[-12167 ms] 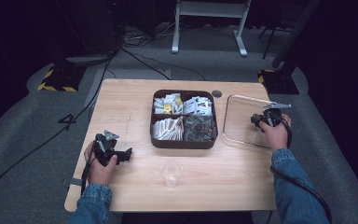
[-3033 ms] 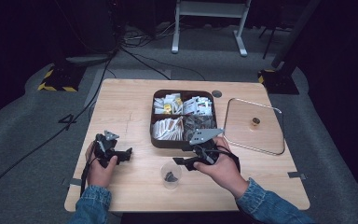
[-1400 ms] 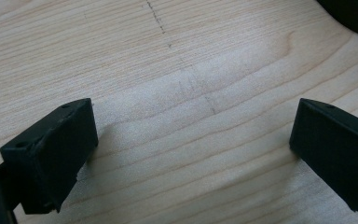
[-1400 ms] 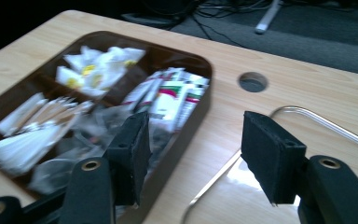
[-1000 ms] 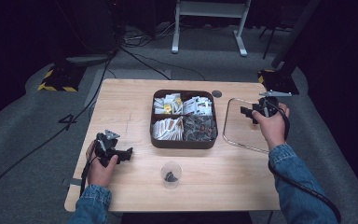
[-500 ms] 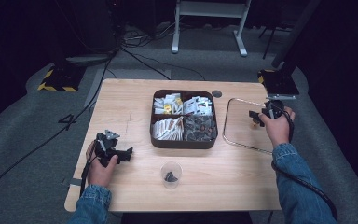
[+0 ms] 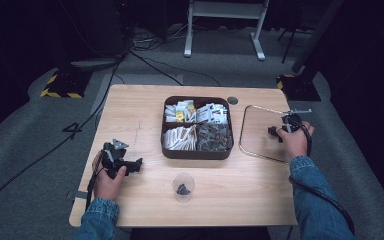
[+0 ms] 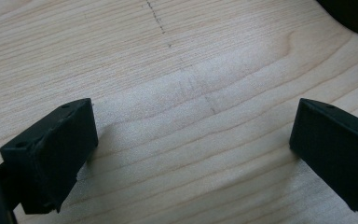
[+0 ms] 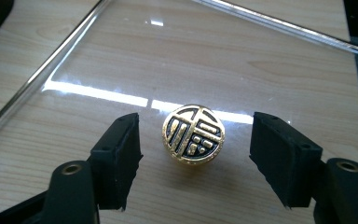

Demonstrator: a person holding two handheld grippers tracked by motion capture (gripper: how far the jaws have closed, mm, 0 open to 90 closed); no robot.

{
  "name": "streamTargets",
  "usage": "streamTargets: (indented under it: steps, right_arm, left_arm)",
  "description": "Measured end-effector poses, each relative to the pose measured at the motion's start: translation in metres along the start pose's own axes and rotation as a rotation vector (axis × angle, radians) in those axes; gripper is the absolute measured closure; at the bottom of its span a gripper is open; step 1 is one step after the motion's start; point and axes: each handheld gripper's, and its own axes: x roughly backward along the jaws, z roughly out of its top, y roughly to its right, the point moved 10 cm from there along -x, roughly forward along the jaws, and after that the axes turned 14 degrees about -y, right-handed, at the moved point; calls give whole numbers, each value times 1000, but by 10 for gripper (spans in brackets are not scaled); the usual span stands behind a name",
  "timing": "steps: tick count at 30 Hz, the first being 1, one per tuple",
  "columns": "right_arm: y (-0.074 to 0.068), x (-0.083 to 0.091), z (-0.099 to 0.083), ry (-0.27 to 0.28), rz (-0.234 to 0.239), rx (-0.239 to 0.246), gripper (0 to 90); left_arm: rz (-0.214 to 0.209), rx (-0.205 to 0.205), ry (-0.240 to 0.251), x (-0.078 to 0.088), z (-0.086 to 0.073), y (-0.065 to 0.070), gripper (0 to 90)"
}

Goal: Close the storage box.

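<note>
Left gripper: left of the divided box, jaws wide apart over bare table, holding nothing.
Clear cup: in front of the box, a dark piece inside.
Divided box: packets in its compartments.
Glass tray: right of the box.
Gold-and-black round piece: lying on the tray.
Right gripper: jaws have just been opening, the piece between them, untouched.

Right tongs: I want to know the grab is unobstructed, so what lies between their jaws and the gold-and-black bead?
Nothing: in the right gripper view, the right tongs stand open around the bead, with bare clear tray in both gaps.
</note>
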Motion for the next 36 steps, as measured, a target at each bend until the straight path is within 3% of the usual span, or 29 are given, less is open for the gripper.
streamTargets:
  steps: [13, 17, 20, 36]
  right_arm:
    - [4, -18, -5, -32, -9, -12, 432]
    - [1, -17, -3, -17, 10, 1, 579]
    - [-1, -16, -3, -14, 5, 22, 588]
    - [1, -16, -2, -4, 6, 27, 590]
  left_arm:
    - [0, 0, 0, 0, 0, 0, 13]
    - [0, 0, 0, 0, 0, 0, 13]
    - [0, 0, 0, 0, 0, 0, 12]
    - [0, 0, 0, 0, 0, 0, 13]
